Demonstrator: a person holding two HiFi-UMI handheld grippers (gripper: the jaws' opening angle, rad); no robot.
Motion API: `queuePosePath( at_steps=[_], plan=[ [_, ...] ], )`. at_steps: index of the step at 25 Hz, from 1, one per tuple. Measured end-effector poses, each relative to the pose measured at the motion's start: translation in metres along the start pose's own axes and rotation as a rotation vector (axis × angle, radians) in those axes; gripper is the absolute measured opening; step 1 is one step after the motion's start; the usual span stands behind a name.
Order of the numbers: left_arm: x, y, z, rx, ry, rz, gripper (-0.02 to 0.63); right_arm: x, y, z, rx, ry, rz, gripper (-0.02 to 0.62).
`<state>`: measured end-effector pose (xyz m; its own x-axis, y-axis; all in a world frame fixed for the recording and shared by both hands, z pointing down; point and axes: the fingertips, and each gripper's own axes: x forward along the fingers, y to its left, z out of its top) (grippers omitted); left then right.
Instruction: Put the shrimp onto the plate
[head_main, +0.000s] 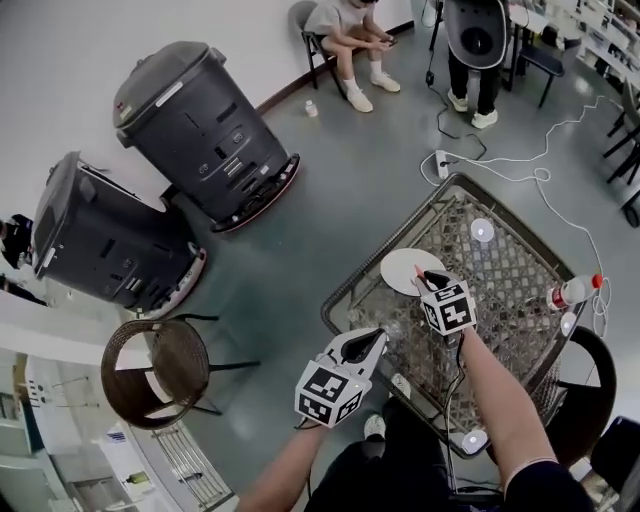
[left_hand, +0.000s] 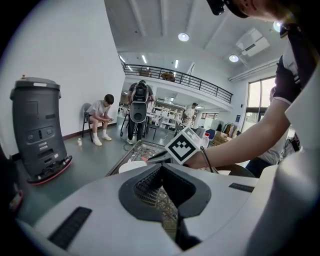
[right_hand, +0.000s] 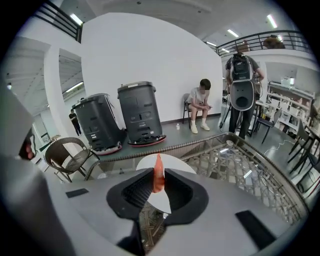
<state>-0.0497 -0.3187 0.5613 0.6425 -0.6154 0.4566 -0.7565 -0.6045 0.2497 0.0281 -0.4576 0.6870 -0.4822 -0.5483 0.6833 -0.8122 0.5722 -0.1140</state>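
Note:
An orange shrimp (right_hand: 158, 174) stands upright between the jaws of my right gripper (right_hand: 158, 171), which is shut on it. In the head view the right gripper (head_main: 434, 279) hovers over the near edge of the round white plate (head_main: 408, 268) on the wicker-and-glass table (head_main: 515, 285). The plate (right_hand: 161, 200) lies right below the shrimp. My left gripper (head_main: 370, 343) hangs at the table's near left edge, jaws together with nothing in them. From the left gripper view (left_hand: 161, 169) I see the plate (left_hand: 131, 166) and the right gripper's marker cube (left_hand: 183, 145) ahead.
Two grey floor-cleaning machines (head_main: 205, 130) (head_main: 100, 240) stand on the floor at left, with a round wicker chair (head_main: 160, 370) nearer. A bottle (head_main: 572, 292) and small white discs (head_main: 483, 230) are on the table. A seated person (head_main: 350, 30) and a standing one are far behind.

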Motion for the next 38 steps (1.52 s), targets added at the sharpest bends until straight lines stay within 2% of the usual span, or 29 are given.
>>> queuePosePath(
  at_steps=[6,15,25,29,33,38],
  plan=[
    [0.004,0.010,-0.010,-0.028,0.033,0.027,0.008,0.043,-0.008,-0.016,-0.037,0.115,0.006,0.069],
    [0.012,0.017,-0.009,-0.059,0.051,0.069,0.008,0.067,-0.017,-0.027,-0.073,0.231,0.010,0.069],
    [0.015,0.025,-0.009,-0.064,0.072,0.093,0.008,0.081,-0.013,-0.031,-0.048,0.260,0.053,0.071],
    [0.015,0.030,-0.007,-0.058,0.071,0.083,0.008,0.082,-0.012,-0.026,-0.036,0.235,0.042,0.083],
    [0.018,0.033,0.002,-0.033,0.056,0.040,0.008,0.062,-0.017,-0.006,0.036,0.134,0.004,0.098],
    [0.025,0.027,0.019,0.002,0.020,-0.050,0.008,0.008,-0.014,0.021,0.121,0.002,-0.024,0.097]
  ],
)
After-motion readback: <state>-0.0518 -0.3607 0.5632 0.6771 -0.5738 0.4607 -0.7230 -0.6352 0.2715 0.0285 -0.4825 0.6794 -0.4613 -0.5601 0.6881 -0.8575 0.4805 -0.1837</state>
